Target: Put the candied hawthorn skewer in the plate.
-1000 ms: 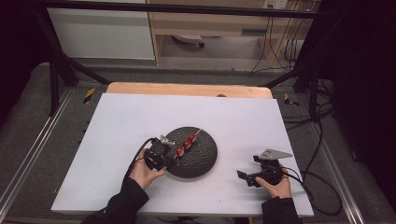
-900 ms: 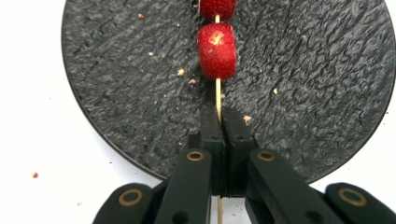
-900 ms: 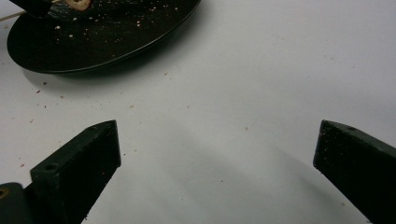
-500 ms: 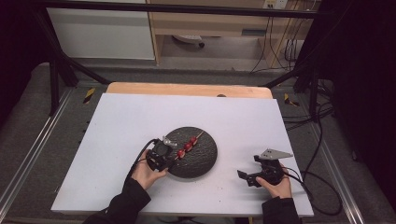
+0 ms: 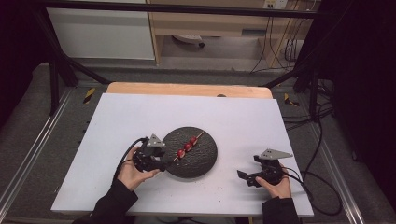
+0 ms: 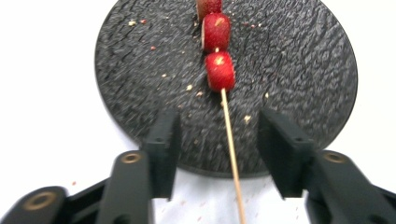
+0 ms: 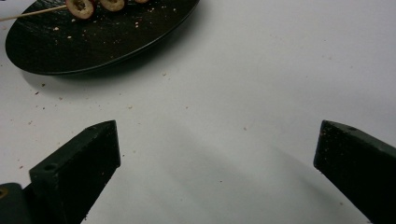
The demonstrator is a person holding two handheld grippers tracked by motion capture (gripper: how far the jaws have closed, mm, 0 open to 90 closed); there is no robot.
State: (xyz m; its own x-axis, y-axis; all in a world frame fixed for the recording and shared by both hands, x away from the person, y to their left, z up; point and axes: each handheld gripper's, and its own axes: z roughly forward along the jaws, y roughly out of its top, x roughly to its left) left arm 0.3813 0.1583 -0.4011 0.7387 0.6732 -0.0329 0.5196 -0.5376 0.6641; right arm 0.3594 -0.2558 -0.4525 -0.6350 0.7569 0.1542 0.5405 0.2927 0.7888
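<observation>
A wooden skewer [image 5: 187,145] carrying three red pieces lies across a round black plate [image 5: 205,156] at mid-table. My left gripper [image 5: 161,164] sits at the plate's left edge, open. In the left gripper view the bare stick [image 6: 229,135] runs between the jaws without touching either, below the red pieces [image 6: 219,70] on the plate [image 6: 289,60]. The left gripper [image 6: 222,121] holds nothing. My right gripper [image 5: 247,169] rests on the table to the right of the plate, open and empty [image 7: 219,135], with the plate [image 7: 93,42] and the skewer's pieces [image 7: 79,7] far ahead of it.
Crumbs speckle the plate and the white table top [image 5: 140,116] around it. A wooden strip [image 5: 187,88] lines the table's far edge. Cables [image 5: 322,186] trail off the right side. Metal frame rails [image 5: 28,154] flank the table.
The left gripper has eased back a little to the left, and the skewer has settled slightly lower on the plate. The right gripper has stayed put.
</observation>
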